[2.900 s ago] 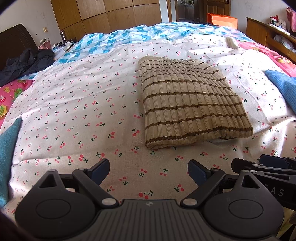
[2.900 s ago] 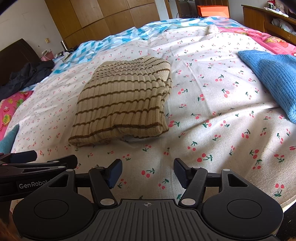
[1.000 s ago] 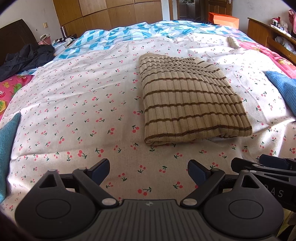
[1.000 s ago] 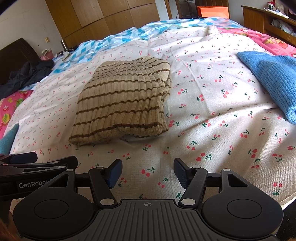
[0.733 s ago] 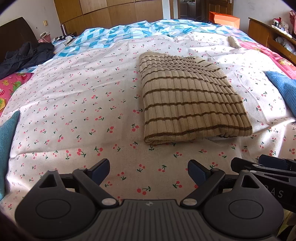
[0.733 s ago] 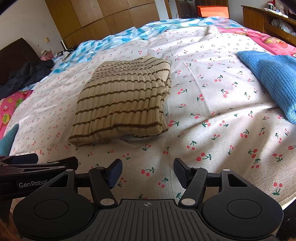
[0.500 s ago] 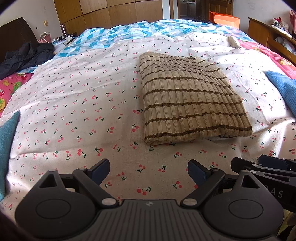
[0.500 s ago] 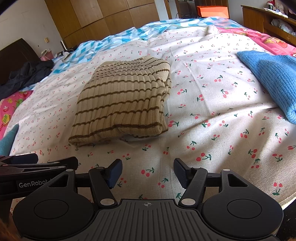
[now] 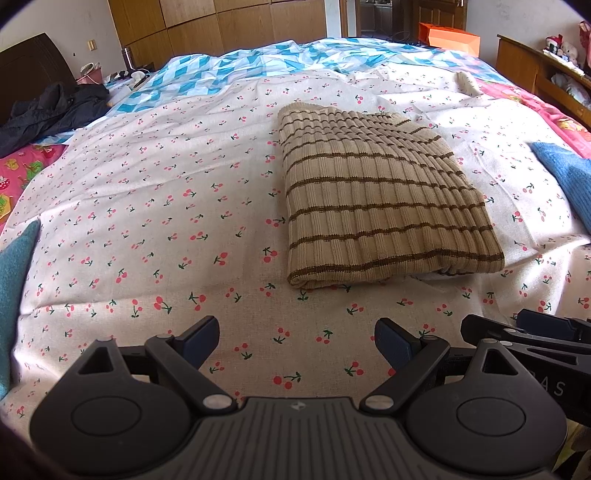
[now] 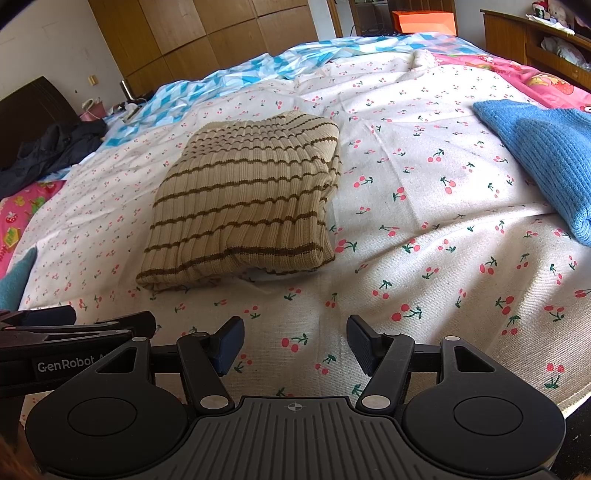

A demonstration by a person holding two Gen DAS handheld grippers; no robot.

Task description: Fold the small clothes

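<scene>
Nearest in each view are the two grippers, side by side above the near edge of the bed: the left gripper (image 9: 295,341) has its jaws spread wide with nothing between them, and the right gripper (image 10: 294,345) likewise has its jaws wide and empty. Under both lies the cherry-print sheet (image 9: 155,206), bare between the jaws. Ahead of the jaws, and apart from them, rests the striped sweater (image 9: 373,192), beige with thin brown lines, folded into a thick rectangle and lying flat on the sheet; it sits ahead and a little right of the left jaws, ahead and a little left of the right jaws (image 10: 247,199). To the right of the right jaws, well apart from the sweater, lies a blue knit garment (image 10: 546,155). Farther off, a blue patterned quilt (image 9: 258,70) covers the far end of the bed, a dark jacket (image 9: 48,110) lies at the far left, and a wooden wardrobe (image 9: 221,26) stands behind.
</scene>
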